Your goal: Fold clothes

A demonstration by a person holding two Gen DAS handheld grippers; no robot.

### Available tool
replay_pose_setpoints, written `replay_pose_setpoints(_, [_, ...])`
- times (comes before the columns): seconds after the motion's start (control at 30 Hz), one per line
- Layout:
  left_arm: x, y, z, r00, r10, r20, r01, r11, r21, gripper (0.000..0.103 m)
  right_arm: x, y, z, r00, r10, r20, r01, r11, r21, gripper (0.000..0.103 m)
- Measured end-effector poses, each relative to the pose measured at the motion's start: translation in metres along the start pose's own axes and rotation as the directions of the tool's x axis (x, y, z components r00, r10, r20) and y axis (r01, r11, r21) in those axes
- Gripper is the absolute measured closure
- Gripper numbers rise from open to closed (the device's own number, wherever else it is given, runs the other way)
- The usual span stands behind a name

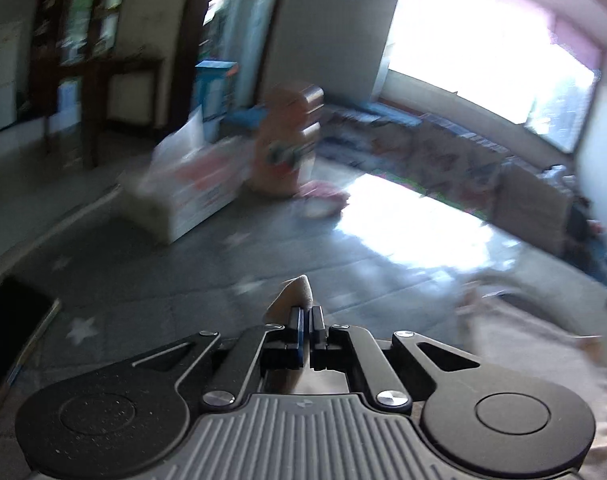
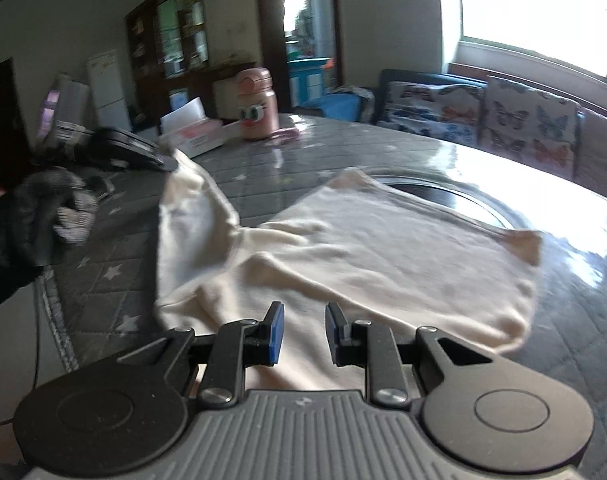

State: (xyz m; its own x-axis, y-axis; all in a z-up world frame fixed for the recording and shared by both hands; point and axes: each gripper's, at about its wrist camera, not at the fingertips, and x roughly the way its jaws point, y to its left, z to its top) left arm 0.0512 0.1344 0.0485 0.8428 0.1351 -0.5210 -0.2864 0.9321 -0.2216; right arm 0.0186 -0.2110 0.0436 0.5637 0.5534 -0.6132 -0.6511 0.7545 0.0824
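A cream garment (image 2: 383, 248) lies spread on the grey star-patterned table cover (image 2: 115, 272), its left corner lifted off the table. My left gripper (image 1: 306, 312) is shut on that corner, and a tip of the cream fabric (image 1: 297, 290) pokes up past the closed pads. In the right wrist view the left gripper (image 2: 165, 164) shows at the left, held by a dark-gloved hand (image 2: 35, 216). My right gripper (image 2: 303, 320) hovers over the garment's near edge. Its blue pads stand apart with only cloth lying below them.
A tissue box (image 2: 195, 136) and a pink bottle with cartoon eyes (image 2: 257, 108) stand at the table's far side. A dark round inset (image 2: 435, 194) lies beyond the garment. A sofa with butterfly cushions (image 2: 483, 120) stands behind. A dark flat object (image 1: 15, 320) lies left.
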Motion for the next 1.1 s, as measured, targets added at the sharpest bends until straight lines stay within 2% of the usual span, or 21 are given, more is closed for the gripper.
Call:
replay_pose_setpoints(0.1, [-0.027,-0.038,0.005,0.992,-0.121,0.035,0.119,0.991,0.062,0.101,-0.007,-0.012,-0.005,0.999,-0.034,0.013,0.033,0.999,0.035,0.081])
replay_pose_setpoints(0.17, [-0.045,-0.064,0.006,0.976,-0.210,0.050,0.204,0.973,0.105,0.101,-0.013,-0.020,-0.009,0.998,-0.055,0.020,0.054,0.997,0.057,0.081])
replay_pose_setpoints(0.27, [-0.067,-0.104,0.000,0.938,-0.342,0.053,0.328,0.928,0.178,0.101,-0.023,-0.030,-0.016,0.996,-0.087,0.033,0.084,0.993,0.085,0.081])
replay_pose_setpoints(0.4, [-0.083,-0.153,-0.021,0.872,-0.489,0.000,0.471,0.841,0.266,0.101,-0.038,-0.045,-0.024,0.990,-0.132,0.053,0.124,0.983,0.132,0.081])
replay_pose_setpoints(0.5, [-0.080,-0.181,-0.041,0.827,-0.558,-0.070,0.549,0.775,0.313,0.100,-0.047,-0.056,-0.030,0.985,-0.165,0.059,0.153,0.974,0.168,0.081])
replay_pose_setpoints(0.6, [-0.071,-0.202,-0.062,0.792,-0.583,-0.179,0.606,0.720,0.338,0.097,-0.054,-0.065,-0.037,0.980,-0.192,0.057,0.177,0.964,0.200,0.081])
replay_pose_setpoints(0.73, [-0.067,-0.210,-0.085,0.768,-0.580,-0.271,0.639,0.666,0.385,0.093,-0.060,-0.074,-0.043,0.975,-0.216,0.052,0.198,0.952,0.232,0.081])
replay_pose_setpoints(0.8, [-0.069,-0.203,-0.090,0.766,-0.576,-0.285,0.642,0.658,0.394,0.081,-0.062,-0.077,-0.044,0.975,-0.218,0.053,0.198,0.948,0.248,0.081])
replay_pose_setpoints(0.87, [-0.071,-0.194,-0.090,0.780,-0.562,-0.273,0.624,0.670,0.403,0.076,-0.062,-0.079,-0.045,0.976,-0.212,0.054,0.191,0.945,0.265,0.081])
replay_pose_setpoints(0.93, [-0.068,-0.177,-0.086,0.806,-0.533,-0.257,0.591,0.697,0.406,0.076,-0.058,-0.077,-0.043,0.978,-0.200,0.052,0.180,0.949,0.260,0.081])
replay_pose_setpoints(1.1, [-0.047,-0.133,-0.077,0.882,-0.408,-0.237,0.471,0.795,0.383,0.078,-0.041,-0.071,-0.038,0.985,-0.166,0.038,0.152,0.959,0.239,0.081])
